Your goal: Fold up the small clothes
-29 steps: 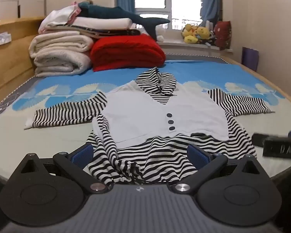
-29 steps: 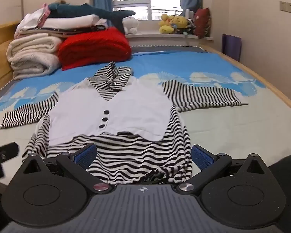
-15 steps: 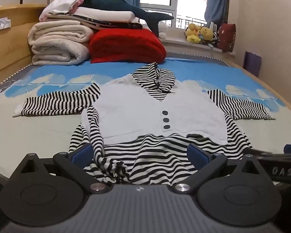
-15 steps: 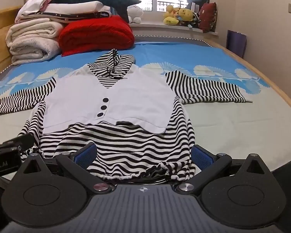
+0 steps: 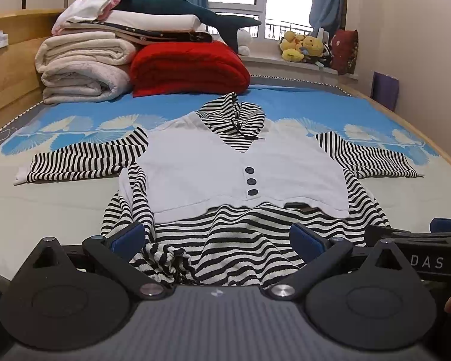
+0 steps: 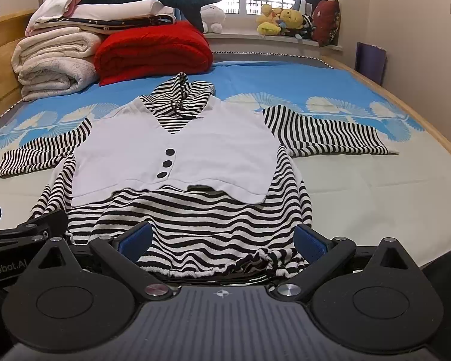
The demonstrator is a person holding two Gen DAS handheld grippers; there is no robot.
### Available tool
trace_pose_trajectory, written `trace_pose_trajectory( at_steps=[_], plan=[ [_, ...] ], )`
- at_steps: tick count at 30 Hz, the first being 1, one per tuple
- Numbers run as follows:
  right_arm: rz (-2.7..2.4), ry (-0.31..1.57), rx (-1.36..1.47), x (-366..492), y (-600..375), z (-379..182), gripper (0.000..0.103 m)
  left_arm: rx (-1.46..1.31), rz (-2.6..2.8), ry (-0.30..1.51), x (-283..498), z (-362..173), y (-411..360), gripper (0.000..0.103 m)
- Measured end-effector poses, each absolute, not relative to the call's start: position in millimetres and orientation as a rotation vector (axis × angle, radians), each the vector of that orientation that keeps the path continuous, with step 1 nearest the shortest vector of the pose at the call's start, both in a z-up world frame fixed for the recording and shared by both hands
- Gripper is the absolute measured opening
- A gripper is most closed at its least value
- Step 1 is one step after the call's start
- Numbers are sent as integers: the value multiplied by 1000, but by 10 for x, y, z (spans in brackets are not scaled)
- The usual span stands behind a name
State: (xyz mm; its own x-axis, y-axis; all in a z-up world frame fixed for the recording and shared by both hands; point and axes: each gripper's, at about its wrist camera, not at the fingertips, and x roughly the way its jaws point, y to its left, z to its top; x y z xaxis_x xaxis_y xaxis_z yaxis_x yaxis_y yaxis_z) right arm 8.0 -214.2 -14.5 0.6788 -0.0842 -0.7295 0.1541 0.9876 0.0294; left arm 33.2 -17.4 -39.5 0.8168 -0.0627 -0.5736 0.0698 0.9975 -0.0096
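Note:
A small black-and-white striped top with a white vest front and three dark buttons (image 5: 240, 168) lies flat on the bed, sleeves spread to both sides; it also shows in the right wrist view (image 6: 177, 147). My left gripper (image 5: 216, 237) is open at the hem's left part, where the cloth is bunched (image 5: 165, 258). My right gripper (image 6: 222, 237) is open at the hem's right part, with a crumpled corner (image 6: 279, 258) beside its right finger. Neither holds cloth.
Folded white blankets (image 5: 84, 69) and a red blanket (image 5: 186, 69) are stacked at the bed's far left, with a plush shark (image 5: 177, 6) on top. Plush toys (image 5: 303, 48) sit on the windowsill. The wooden bed edge (image 6: 430, 129) runs along the right.
Both grippers have moved forward and lower toward the hem of the top. The top itself has not moved.

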Motion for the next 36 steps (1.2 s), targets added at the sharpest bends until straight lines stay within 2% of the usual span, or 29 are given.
trace_pose_trajectory(
  at_steps=[36],
  plan=[
    [-128, 811, 83, 75, -2166, -139, 100, 17, -60, 623, 343, -436, -204, 102]
  ],
)
